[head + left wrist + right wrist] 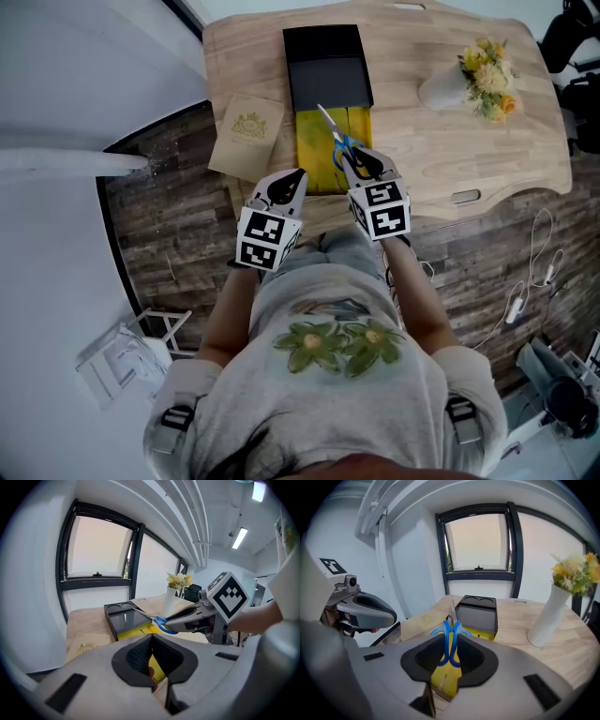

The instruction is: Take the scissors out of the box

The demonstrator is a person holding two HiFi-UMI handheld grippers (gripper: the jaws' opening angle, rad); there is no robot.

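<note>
Right gripper (450, 639) fingers clamp the blue scissors (451, 625) by the handles, seemingly just above the yellow-lined box (480, 616). Left gripper (151, 639) closed, empty. Narrow hold: the blades could pivot and slip free.

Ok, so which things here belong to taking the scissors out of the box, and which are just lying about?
Job in hand:
scissors, held in the right gripper's jaws
black box with yellow lining
left gripper, jaws together, empty

Lying about:
vase of flowers
tan booklet with gold crest
cables on the floor
</note>
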